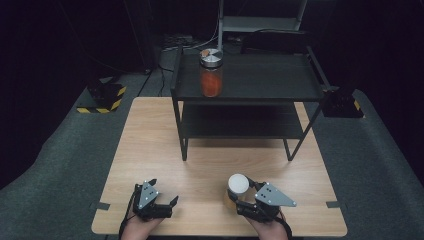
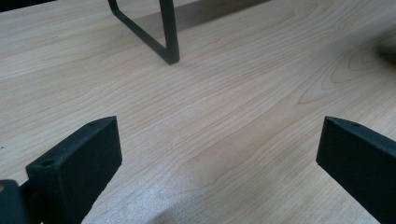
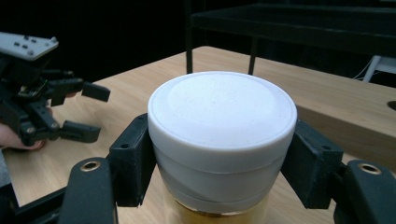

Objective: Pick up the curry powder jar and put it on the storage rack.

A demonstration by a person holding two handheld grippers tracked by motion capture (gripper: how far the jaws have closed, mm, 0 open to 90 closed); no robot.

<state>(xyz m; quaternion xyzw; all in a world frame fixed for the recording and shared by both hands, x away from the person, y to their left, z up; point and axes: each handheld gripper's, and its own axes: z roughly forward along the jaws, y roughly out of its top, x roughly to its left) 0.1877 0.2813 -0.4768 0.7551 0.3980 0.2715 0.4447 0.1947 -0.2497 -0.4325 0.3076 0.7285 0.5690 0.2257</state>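
The right gripper (image 3: 219, 154) has its jaws closed against the neck of a white-lidded jar (image 3: 222, 135) just under the lid, a hold that keeps the jar upright and leaves the lid free; the jar stands on the wooden table (image 1: 150, 150) near the front edge, right of centre. The left gripper (image 1: 162, 195) rests apart with jaws wide and nothing between them, apparently in reserve. A second, orange-filled jar (image 1: 211, 75) stands on the black shelf (image 1: 270, 80) beyond, probably the white-lidded jar's destination.
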